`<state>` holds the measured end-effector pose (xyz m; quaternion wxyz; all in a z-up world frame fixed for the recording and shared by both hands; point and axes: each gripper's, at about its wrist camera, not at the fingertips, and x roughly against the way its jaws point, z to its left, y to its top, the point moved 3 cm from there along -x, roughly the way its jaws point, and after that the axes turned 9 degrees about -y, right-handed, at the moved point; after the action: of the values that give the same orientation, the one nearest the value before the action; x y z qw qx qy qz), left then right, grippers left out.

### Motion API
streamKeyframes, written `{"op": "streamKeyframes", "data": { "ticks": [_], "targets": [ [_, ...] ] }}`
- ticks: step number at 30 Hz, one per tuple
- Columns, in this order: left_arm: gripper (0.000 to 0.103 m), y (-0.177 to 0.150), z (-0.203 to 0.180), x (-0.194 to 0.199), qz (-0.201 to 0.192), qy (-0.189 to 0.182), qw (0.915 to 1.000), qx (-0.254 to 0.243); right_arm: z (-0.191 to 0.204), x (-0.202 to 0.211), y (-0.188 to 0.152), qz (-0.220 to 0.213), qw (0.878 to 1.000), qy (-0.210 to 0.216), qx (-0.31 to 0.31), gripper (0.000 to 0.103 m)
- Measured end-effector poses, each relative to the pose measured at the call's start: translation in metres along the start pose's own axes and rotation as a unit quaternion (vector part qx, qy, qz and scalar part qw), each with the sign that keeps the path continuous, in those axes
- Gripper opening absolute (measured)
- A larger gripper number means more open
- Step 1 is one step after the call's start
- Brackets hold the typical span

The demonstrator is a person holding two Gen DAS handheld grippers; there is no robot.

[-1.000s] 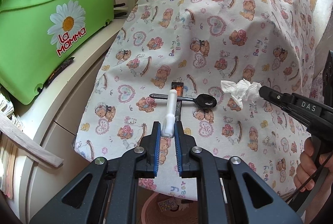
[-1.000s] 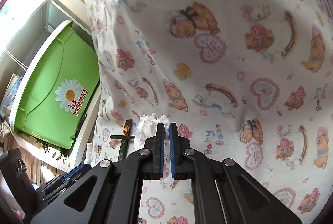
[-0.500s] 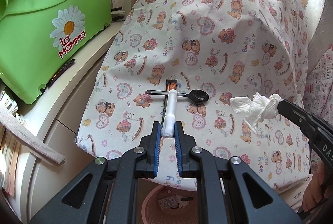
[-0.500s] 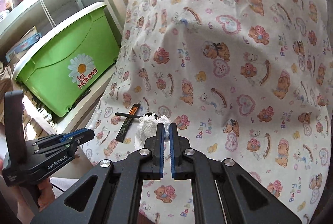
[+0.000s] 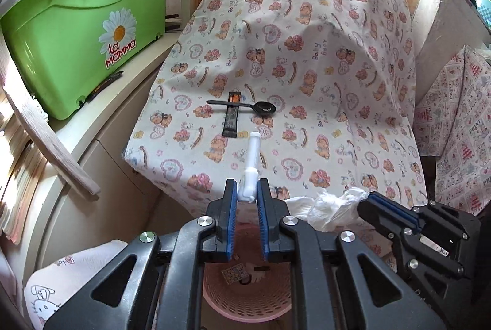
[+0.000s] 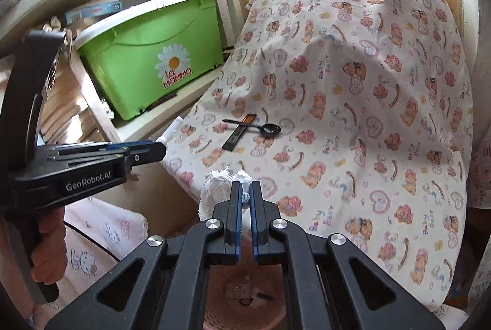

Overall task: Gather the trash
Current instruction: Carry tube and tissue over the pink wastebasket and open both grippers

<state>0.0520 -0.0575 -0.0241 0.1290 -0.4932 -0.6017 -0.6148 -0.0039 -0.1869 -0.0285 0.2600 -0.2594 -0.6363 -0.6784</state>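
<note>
My left gripper (image 5: 247, 187) is shut on a white plastic tube (image 5: 252, 158) that sticks out forward past the fingers. My right gripper (image 6: 244, 190) is shut on a crumpled white tissue (image 6: 219, 187); the same tissue (image 5: 325, 205) shows in the left wrist view beside the right gripper (image 5: 371, 201). Both grippers hang off the front edge of the bear-print cloth, above a pink perforated basket (image 5: 245, 293) that holds a few scraps. A black plastic spoon (image 5: 260, 107) and a dark sachet (image 5: 231, 118) lie crossed on the cloth (image 5: 307, 84).
A green bin (image 5: 76, 35) marked with a daisy stands on a white shelf at the left, with a wooden slat (image 5: 52, 146) leaning below it. A person's hand (image 6: 46, 250) grips the left tool. Patterned fabric (image 5: 454, 130) hangs at the right.
Both grippers have drawn back from the cloth toward its front edge, still holding the tube and the tissue. The pink basket has come into view beneath them. The right gripper has rolled.
</note>
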Motion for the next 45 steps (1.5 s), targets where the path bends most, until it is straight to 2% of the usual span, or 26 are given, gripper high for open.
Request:
{"op": "streamKeyframes", "data": {
  "ticks": [4,7,11,14,19,23,31,38,45],
  "targets": [
    [0.012,-0.019,-0.003,-0.018,0.018,0.021,0.9995,-0.015,0.015,-0.003,-0.020,0.019,0.999,0.009,0.023,0.006],
    [0.012,-0.029,0.001,-0.028,0.038,0.011,0.9992,0.000,0.022,-0.013,-0.032,0.039,0.998,0.000,0.043,0.006],
    [0.012,-0.038,0.014,-0.039,0.065,0.007,0.9975,0.027,0.026,-0.028,-0.047,0.074,0.996,0.013,0.048,0.006],
    [0.012,-0.045,0.021,-0.050,0.090,-0.010,0.9946,0.051,0.028,-0.041,-0.059,0.099,0.994,0.006,0.054,0.006],
    [0.012,-0.057,0.023,-0.070,0.131,-0.019,0.9892,0.063,0.030,-0.060,-0.075,0.134,0.989,-0.004,0.067,0.006],
    [0.012,-0.069,0.027,-0.091,0.171,-0.020,0.9818,0.079,0.025,-0.078,-0.087,0.167,0.984,-0.012,0.058,0.006],
    [0.012,-0.101,0.041,-0.142,0.255,-0.006,0.9598,0.117,0.022,-0.110,-0.110,0.214,0.974,-0.038,0.064,0.006],
    [0.012,-0.117,0.046,-0.173,0.292,0.017,0.9483,0.122,0.026,-0.142,-0.131,0.255,0.963,-0.057,0.071,0.006],
    [0.012,-0.128,0.046,-0.185,0.317,0.023,0.9408,0.119,0.021,-0.156,-0.143,0.279,0.957,-0.060,0.060,0.006]
  ]
}}
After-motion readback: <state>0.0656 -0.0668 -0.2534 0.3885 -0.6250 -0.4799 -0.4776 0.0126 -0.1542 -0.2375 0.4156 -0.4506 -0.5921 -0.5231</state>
